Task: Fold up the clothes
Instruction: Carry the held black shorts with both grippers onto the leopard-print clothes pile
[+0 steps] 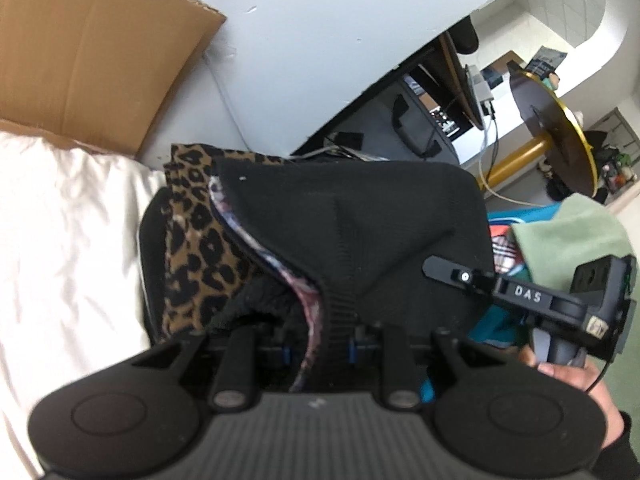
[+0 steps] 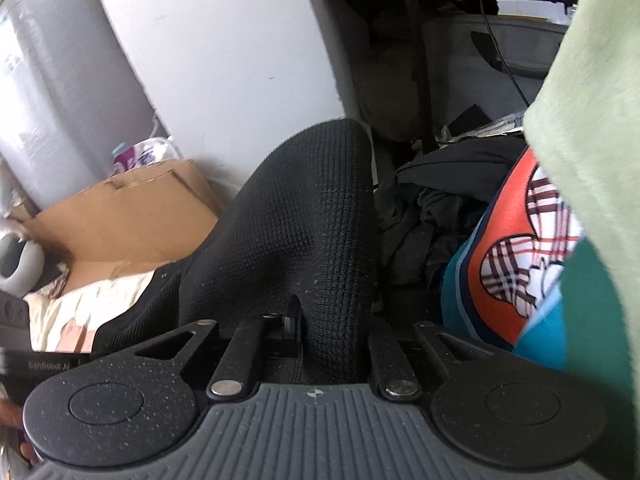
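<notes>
A black knit garment (image 1: 352,220) with a ribbed edge hangs between both grippers. In the left wrist view my left gripper (image 1: 332,344) is shut on that ribbed edge, and the cloth spreads away over the fingers. My right gripper (image 1: 444,272) shows at the right, clamped on another part of the same garment. In the right wrist view the black knit garment (image 2: 304,216) drapes up and over my right gripper (image 2: 320,332), which is shut on it; only one finger (image 2: 294,320) shows beside the cloth.
A leopard-print garment (image 1: 192,248) lies under the black one, on white bedding (image 1: 60,248). A cardboard box (image 1: 100,48) stands at the back left. Dark clothes (image 2: 432,200), a teal and orange printed cloth (image 2: 508,264) and a green cloth (image 2: 592,120) are piled at the right.
</notes>
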Tool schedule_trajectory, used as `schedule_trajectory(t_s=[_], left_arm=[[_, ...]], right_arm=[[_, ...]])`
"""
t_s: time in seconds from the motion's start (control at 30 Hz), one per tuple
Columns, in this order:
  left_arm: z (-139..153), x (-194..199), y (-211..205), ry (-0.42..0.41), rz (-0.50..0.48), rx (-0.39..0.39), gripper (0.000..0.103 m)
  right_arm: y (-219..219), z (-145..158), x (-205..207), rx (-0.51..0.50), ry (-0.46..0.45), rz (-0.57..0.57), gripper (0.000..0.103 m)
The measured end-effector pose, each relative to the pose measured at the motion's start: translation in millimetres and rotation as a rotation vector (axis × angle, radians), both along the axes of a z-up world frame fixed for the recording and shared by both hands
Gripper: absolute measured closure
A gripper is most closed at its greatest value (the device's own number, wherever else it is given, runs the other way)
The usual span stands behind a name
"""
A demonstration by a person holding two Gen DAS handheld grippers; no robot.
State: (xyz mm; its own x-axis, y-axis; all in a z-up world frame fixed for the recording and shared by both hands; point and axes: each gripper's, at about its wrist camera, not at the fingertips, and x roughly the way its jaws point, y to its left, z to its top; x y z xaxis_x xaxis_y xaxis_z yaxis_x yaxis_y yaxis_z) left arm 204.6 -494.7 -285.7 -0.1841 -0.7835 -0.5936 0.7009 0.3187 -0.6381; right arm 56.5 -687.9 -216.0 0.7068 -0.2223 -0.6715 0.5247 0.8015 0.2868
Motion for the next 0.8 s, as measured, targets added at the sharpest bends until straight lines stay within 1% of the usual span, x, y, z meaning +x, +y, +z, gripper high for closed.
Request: schedule_trajectory(t_s=[0.23,0.33,0.4,0.5,0.6,0.7,0.8], left_arm=[[-10.5,13.6,-14.2,-0.048,0.018,0.001,0.078],[-13.9,16.6,-20.6,-0.067,0.029,-0.013,0.078],[-17.1,19.6,-24.6,-0.079,0.033,-0.017,0.078],[-21.8,23.4,-29.8,-0.094,0.037,-0.016,0.078],[-23.4,24.8,-35.1,-0.118,0.026,-0.019,0.078],[-27.5,27.5,-39.5,-0.120,0.031,-0.015,0.078],[-35.3,30.5,-42.5,-0.111,0.052,0.000,0.078]], right_arm=[[-17.2,-19.5,23.2,-0.042,-0.023,0.005,0.091],[-23.2,-28.5,30.2,-0.076,-0.029,0.000,0.091],[-24.3,-36.8,33.9,-0.114,-0.033,0.001,0.090],[-27.3,-52.5,34.6,-0.129,-0.054,-0.007,0.090],[-30.5,-64.0,38.2,-0.152,-0.049,-0.008,0.090],[-38.5,-70.2,43.1,-0.151,-0.049,-0.020,0.089],[-44.9,-70.5,53.0,-0.178,-0.028,-0.029,0.087]])
